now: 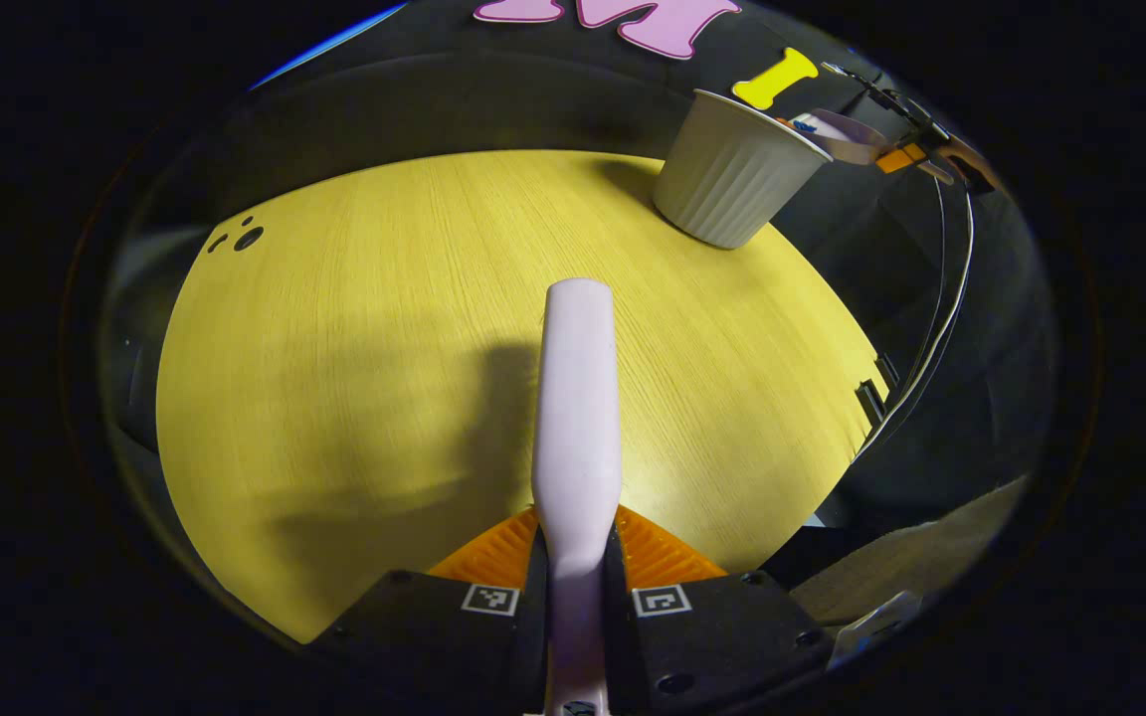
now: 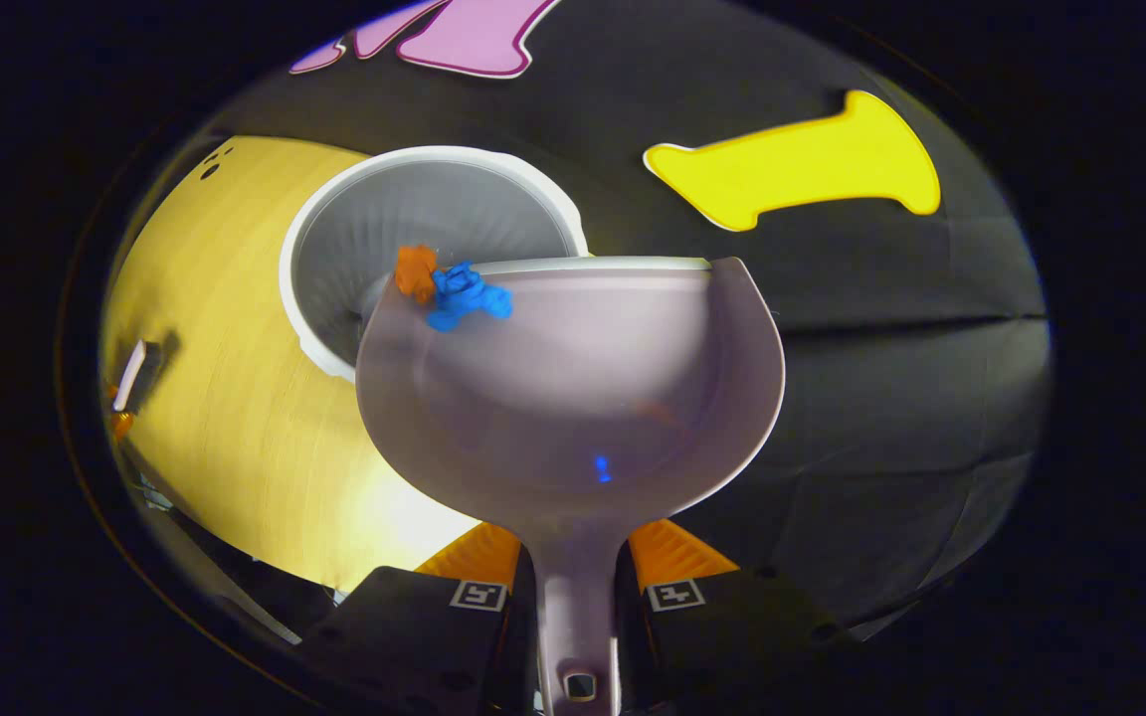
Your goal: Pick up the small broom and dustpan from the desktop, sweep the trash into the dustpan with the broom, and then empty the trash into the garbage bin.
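Note:
My left gripper point(image 1: 578, 552) is shut on the pale lilac broom point(image 1: 578, 398), whose rounded end points forward, low over the yellow wooden table point(image 1: 354, 348); its bristles are hidden. My right gripper point(image 2: 573, 562) is shut on the handle of the lilac dustpan point(image 2: 573, 388), held above the table's far edge. An orange scrap point(image 2: 416, 270) and a blue scrap point(image 2: 466, 296) lie at the pan's front left lip, over the open mouth of the white ribbed garbage bin point(image 2: 404, 229). The left gripper view shows the bin point(image 1: 732, 174) standing at the table's far right, with the dustpan's edge point(image 1: 847, 134) over its rim.
Small dark holes point(image 1: 247, 237) mark the table's far left corner. Cables point(image 1: 941, 318) hang past the right edge of the table. Black cloth walls close in behind the bin. A small white and orange object point(image 2: 135, 383) sits at the table's left edge in the right gripper view.

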{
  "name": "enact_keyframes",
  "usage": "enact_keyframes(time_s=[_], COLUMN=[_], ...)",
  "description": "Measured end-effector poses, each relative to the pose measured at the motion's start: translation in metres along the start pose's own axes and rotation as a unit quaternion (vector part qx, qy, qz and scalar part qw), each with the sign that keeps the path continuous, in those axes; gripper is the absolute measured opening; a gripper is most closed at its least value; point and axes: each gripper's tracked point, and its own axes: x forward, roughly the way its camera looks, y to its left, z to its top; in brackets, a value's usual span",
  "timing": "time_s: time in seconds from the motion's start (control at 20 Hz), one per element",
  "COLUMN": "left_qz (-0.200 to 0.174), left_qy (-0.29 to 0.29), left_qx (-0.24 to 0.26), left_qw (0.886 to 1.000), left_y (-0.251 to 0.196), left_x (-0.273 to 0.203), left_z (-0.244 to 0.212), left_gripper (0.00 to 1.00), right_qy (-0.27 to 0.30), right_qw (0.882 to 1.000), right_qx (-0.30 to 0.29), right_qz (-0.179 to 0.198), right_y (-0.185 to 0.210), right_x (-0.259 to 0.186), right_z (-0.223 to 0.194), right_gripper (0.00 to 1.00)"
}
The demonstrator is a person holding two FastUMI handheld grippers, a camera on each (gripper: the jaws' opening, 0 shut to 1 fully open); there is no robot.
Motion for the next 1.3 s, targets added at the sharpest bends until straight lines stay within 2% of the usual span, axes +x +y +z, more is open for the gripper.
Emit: enact_keyframes(time_s=[0.25, 0.4, 0.5, 0.6, 0.7, 0.8, 0.85, 1.0, 1.3], left_qz=[-0.006, -0.005, -0.001, 0.004, 0.016, 0.021, 0.026, 0.039, 0.073], left_qy=[0.003, 0.004, 0.001, -0.001, -0.006, -0.014, -0.017, -0.018, -0.016], left_qx=[0.000, 0.008, 0.007, 0.004, 0.002, -0.017, -0.021, -0.012, -0.006], left_qw=[1.000, 1.000, 1.000, 1.000, 1.000, 1.000, 0.999, 0.999, 0.997], left_y=[-0.004, -0.007, -0.007, -0.008, -0.006, -0.008, -0.008, -0.010, -0.008], left_x=[0.001, 0.001, 0.000, -0.001, -0.004, -0.007, -0.007, -0.008, 0.006], left_z=[0.000, 0.000, 0.000, 0.000, 0.002, 0.005, 0.006, 0.010, 0.018], left_gripper=[0.27, 0.27, 0.27, 0.27, 0.27, 0.27, 0.27, 0.27, 0.27], right_qy=[0.015, 0.010, -0.013, -0.036, -0.070, -0.106, -0.120, -0.126, -0.093], right_qw=[1.000, 1.000, 1.000, 0.999, 0.994, 0.986, 0.981, 0.972, 0.957], right_qx=[-0.016, -0.015, -0.011, 0.020, 0.061, 0.082, 0.078, 0.072, 0.078], right_qz=[0.003, 0.005, -0.002, 0.022, 0.063, 0.101, 0.129, 0.185, 0.264], right_y=[-0.002, -0.001, -0.002, 0.011, 0.027, 0.051, 0.075, 0.142, 0.290], right_x=[0.000, 0.001, 0.003, 0.005, -0.001, -0.015, -0.028, -0.046, -0.012], right_z=[0.005, 0.005, 0.009, 0.011, 0.009, 0.002, -0.014, -0.049, -0.097], right_gripper=[0.36, 0.36, 0.36, 0.36, 0.36, 0.36, 0.36, 0.36, 0.36])
